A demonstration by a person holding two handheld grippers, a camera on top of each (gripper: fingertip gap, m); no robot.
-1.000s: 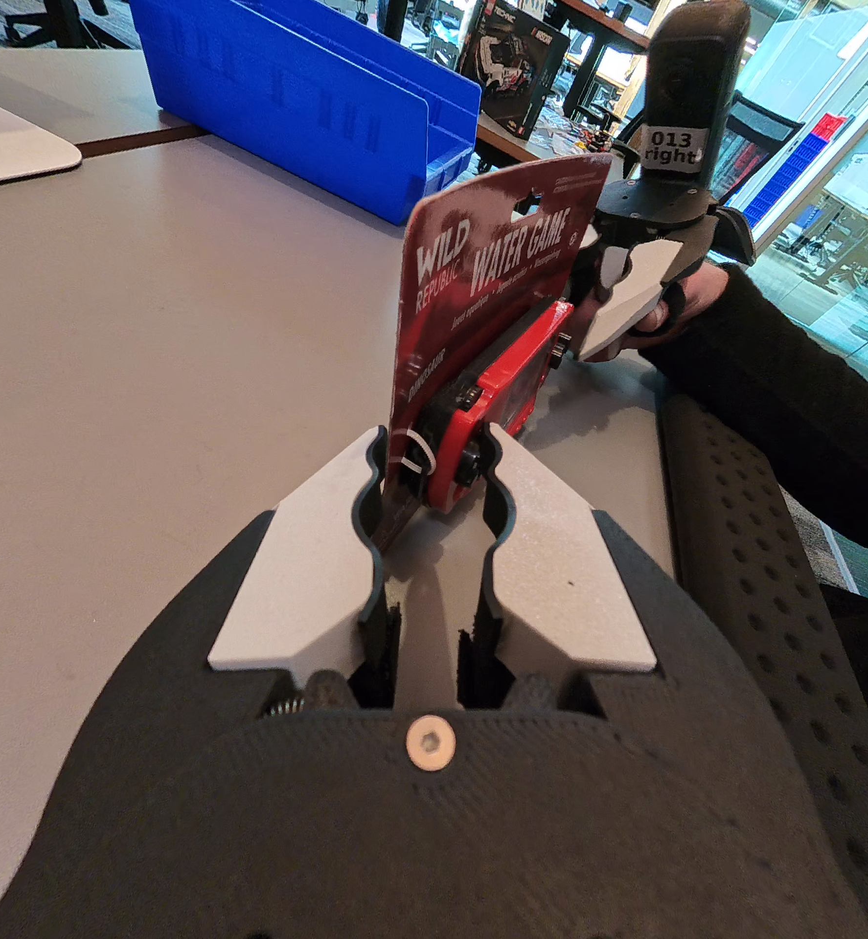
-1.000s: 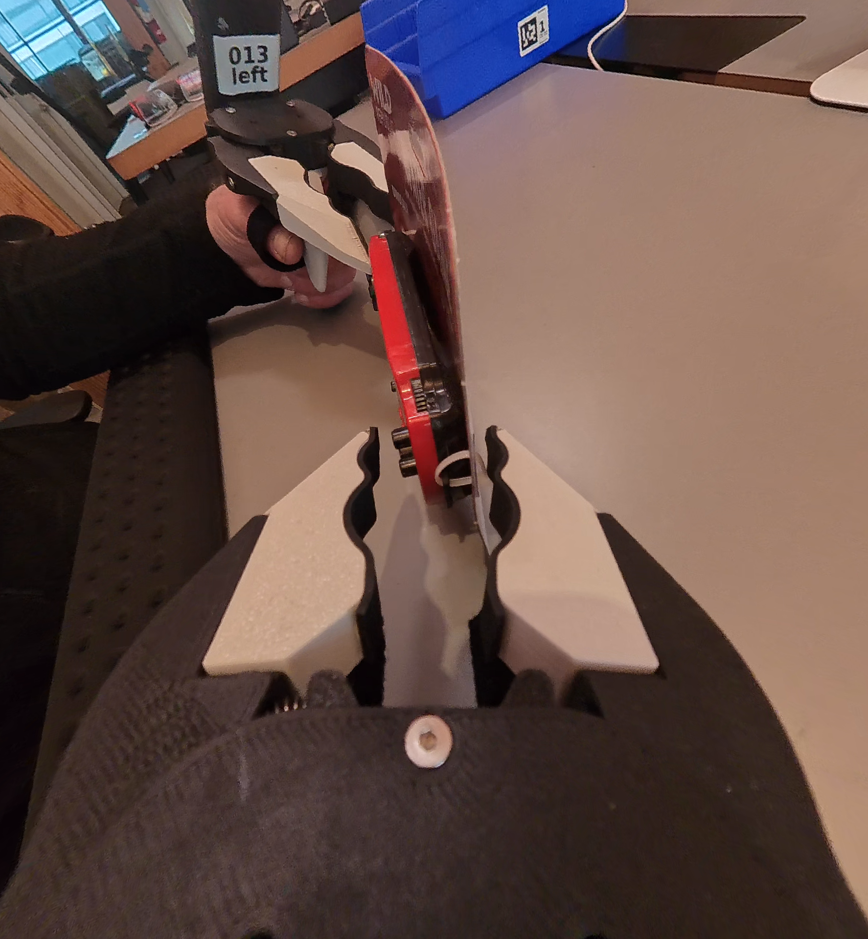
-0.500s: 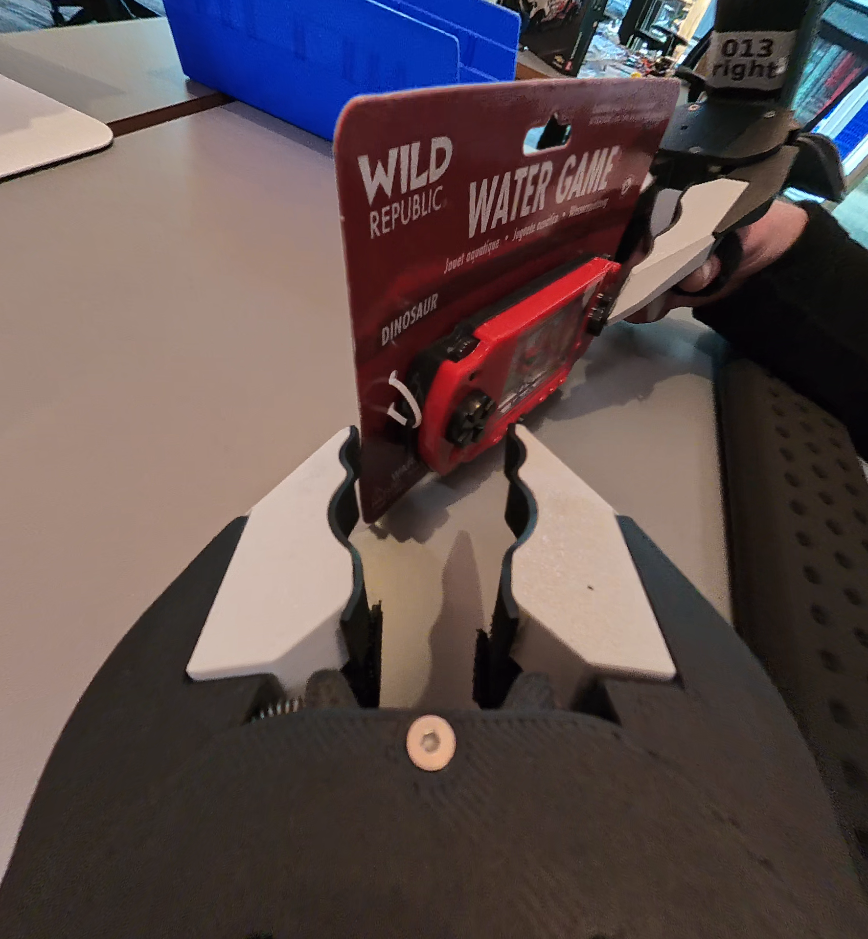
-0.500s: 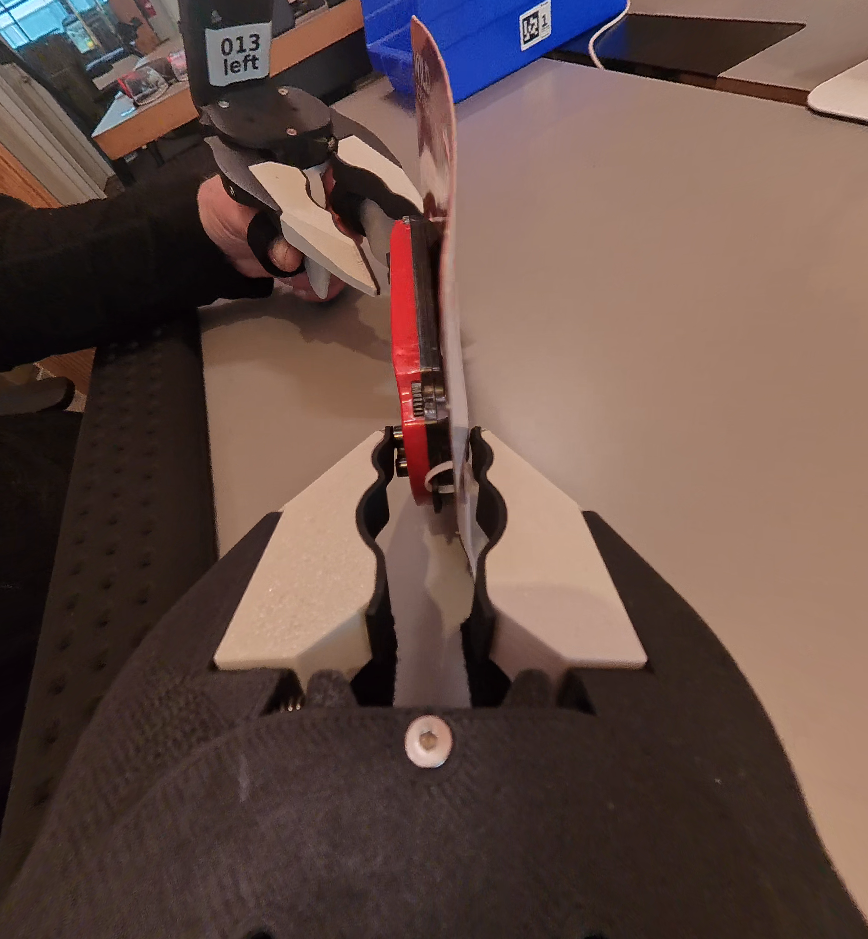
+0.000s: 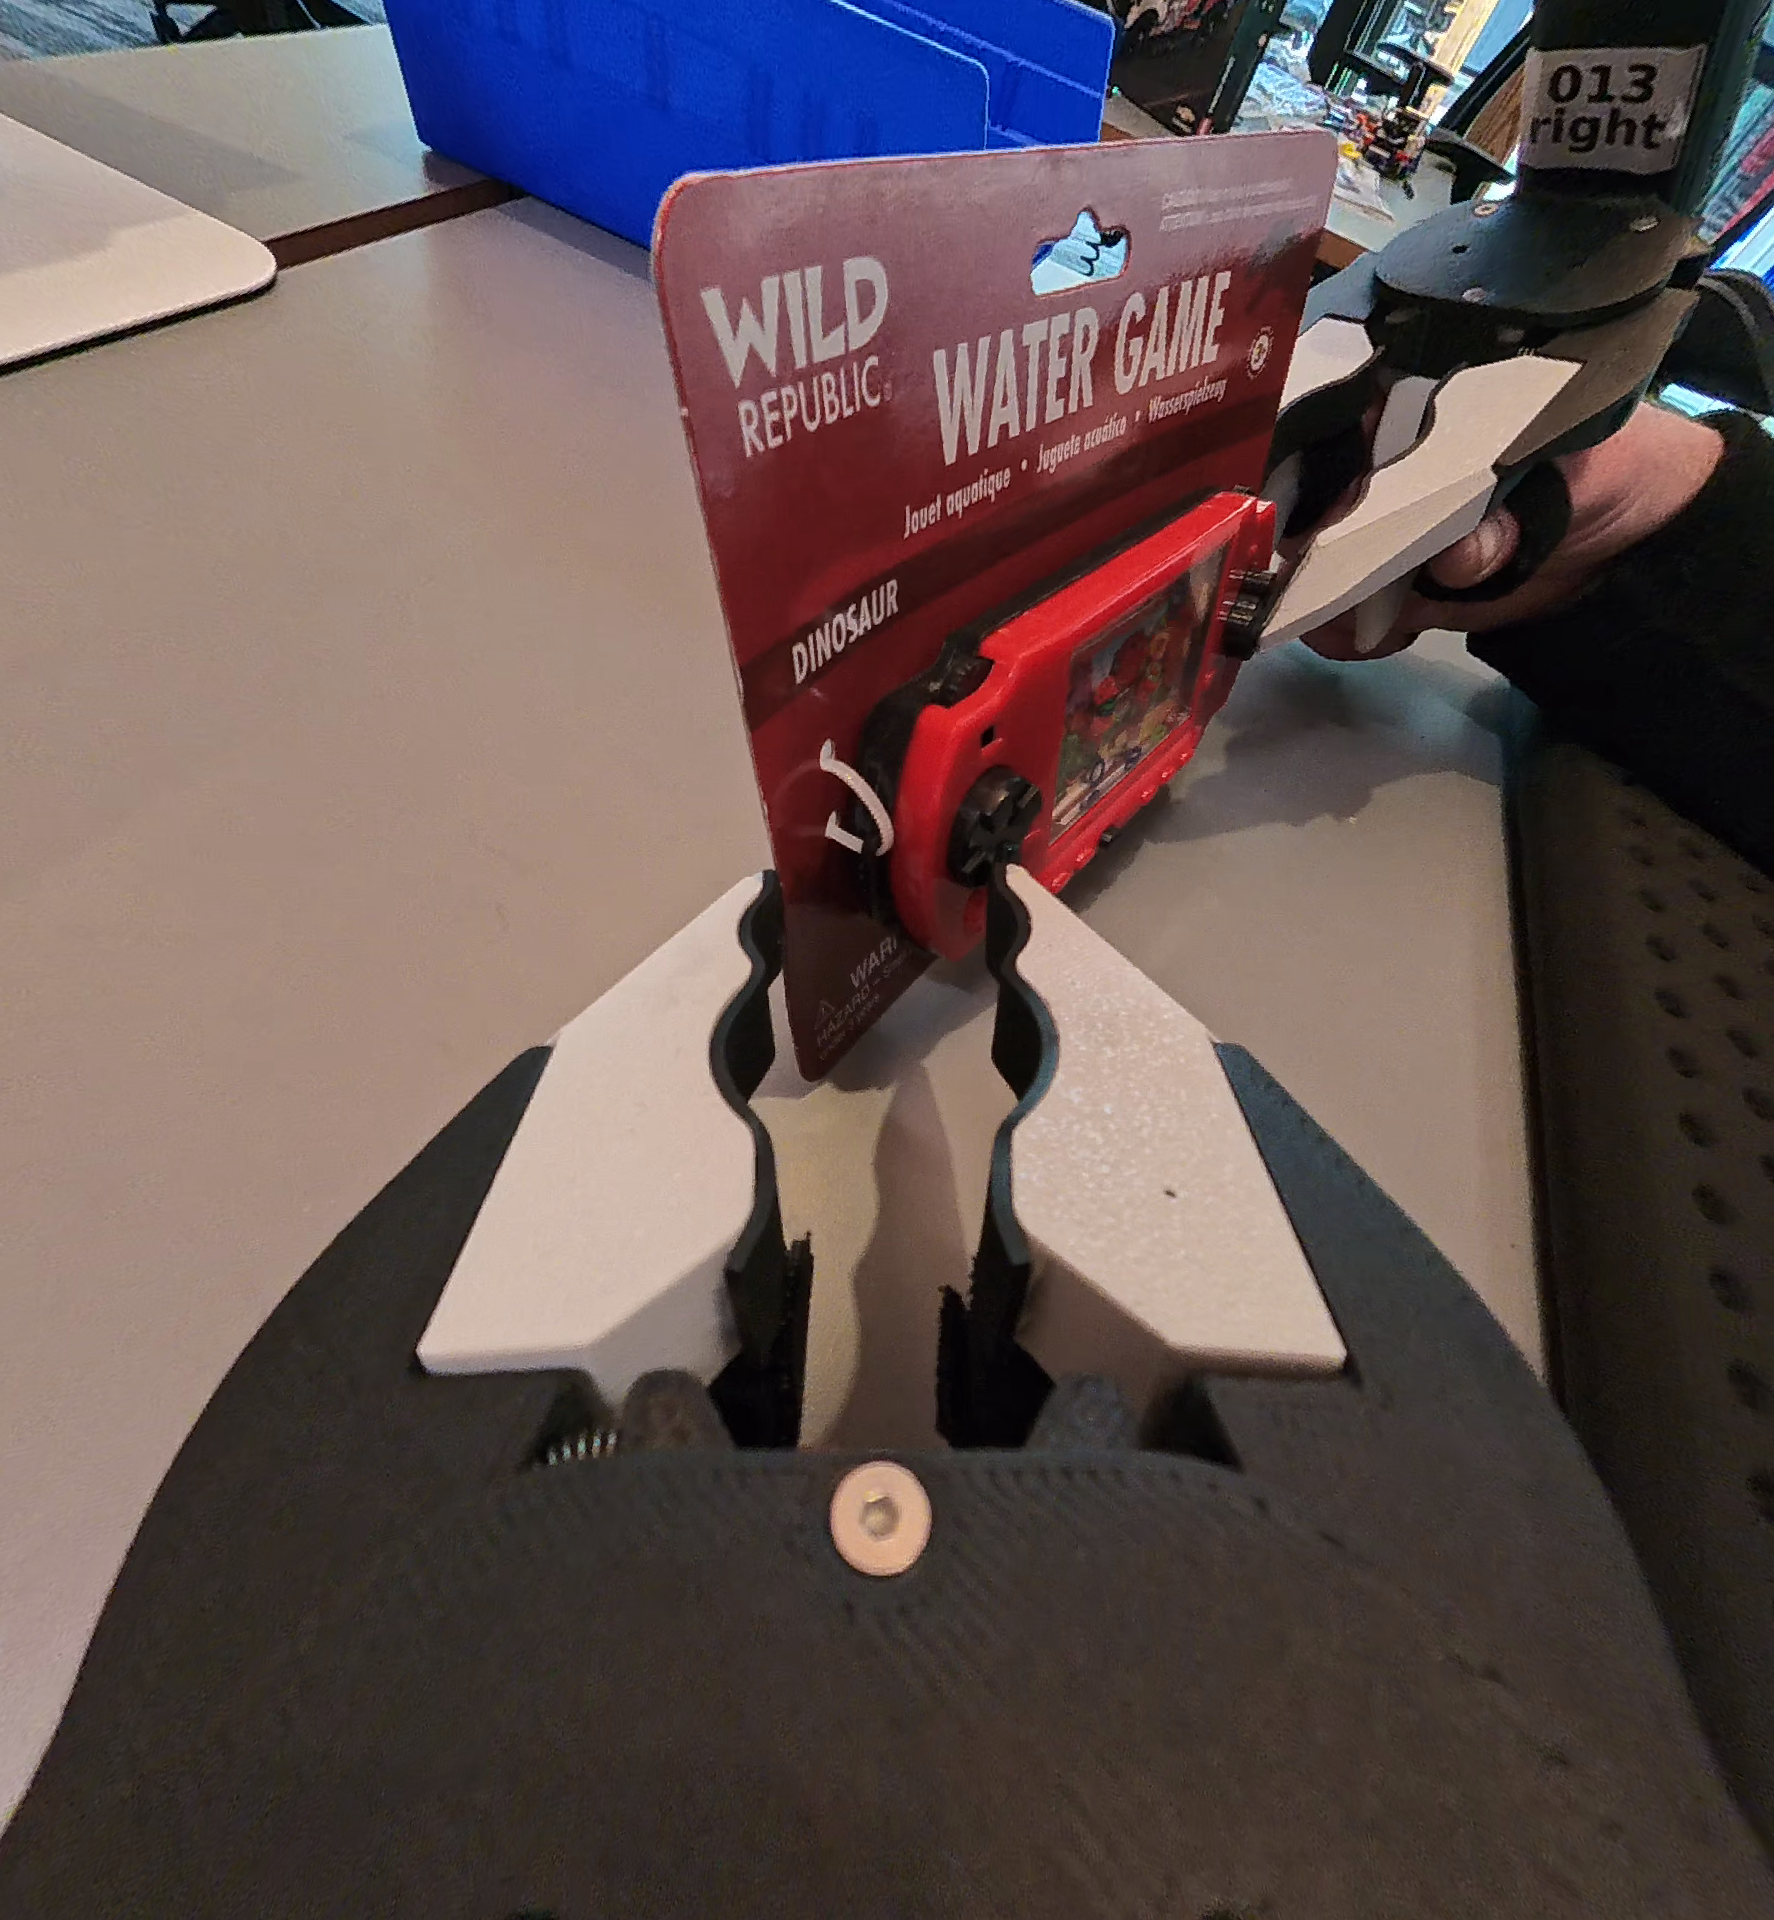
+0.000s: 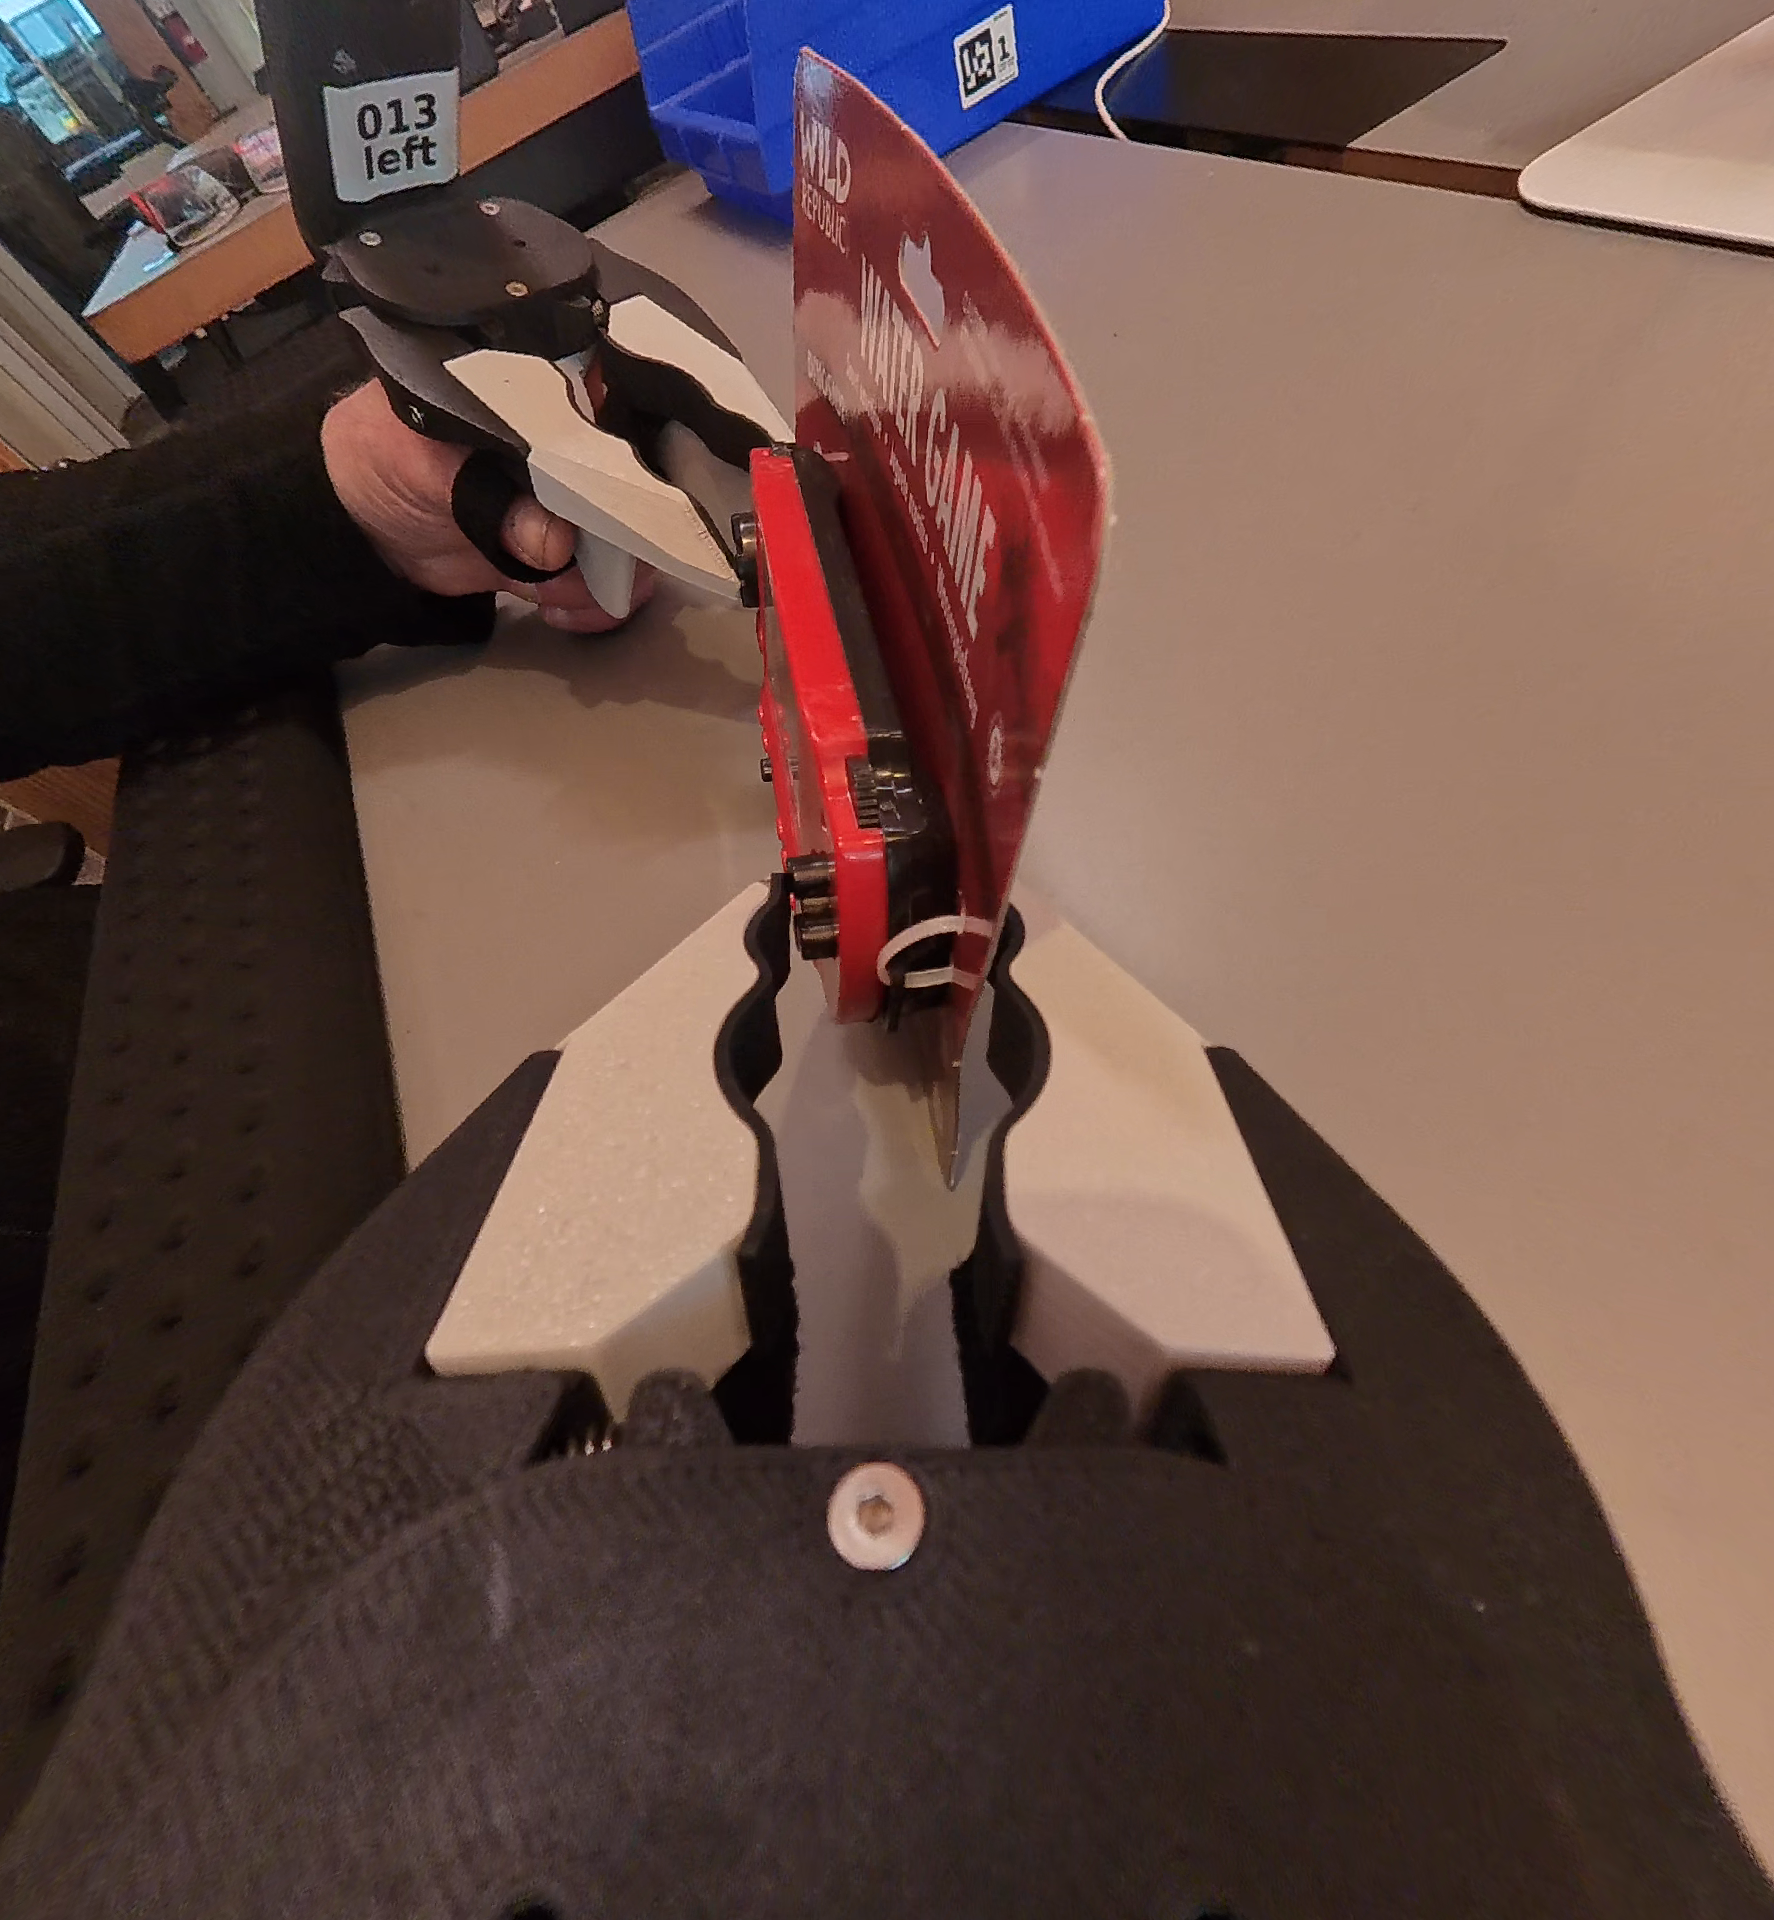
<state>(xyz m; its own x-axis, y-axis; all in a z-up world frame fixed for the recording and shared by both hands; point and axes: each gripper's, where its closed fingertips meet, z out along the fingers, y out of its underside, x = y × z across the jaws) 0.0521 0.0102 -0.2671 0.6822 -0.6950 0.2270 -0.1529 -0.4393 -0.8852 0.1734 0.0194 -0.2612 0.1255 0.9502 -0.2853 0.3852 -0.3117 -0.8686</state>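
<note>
Since the earlier pictures the carded toy has been turned so that its printed face is shown more squarely to the left wrist view, and both claws are now set at its ends. On the grey worktop [image 5: 239, 727] a dark red backing card [image 5: 976, 436] is held upright on its lower edge, its long axis running from one claw to the other. A red handheld game [image 5: 1059, 727] is tied to the card's front by a white tie [image 5: 857, 800]. The left claw [image 5: 878, 914] is closed about the near end of card and game, fingers touching both sides. The right claw [image 6: 888, 935] is clenched likewise on the opposite end. Behind, a blue bin [image 5: 717, 94] is seen, well apart from the toy.
</note>
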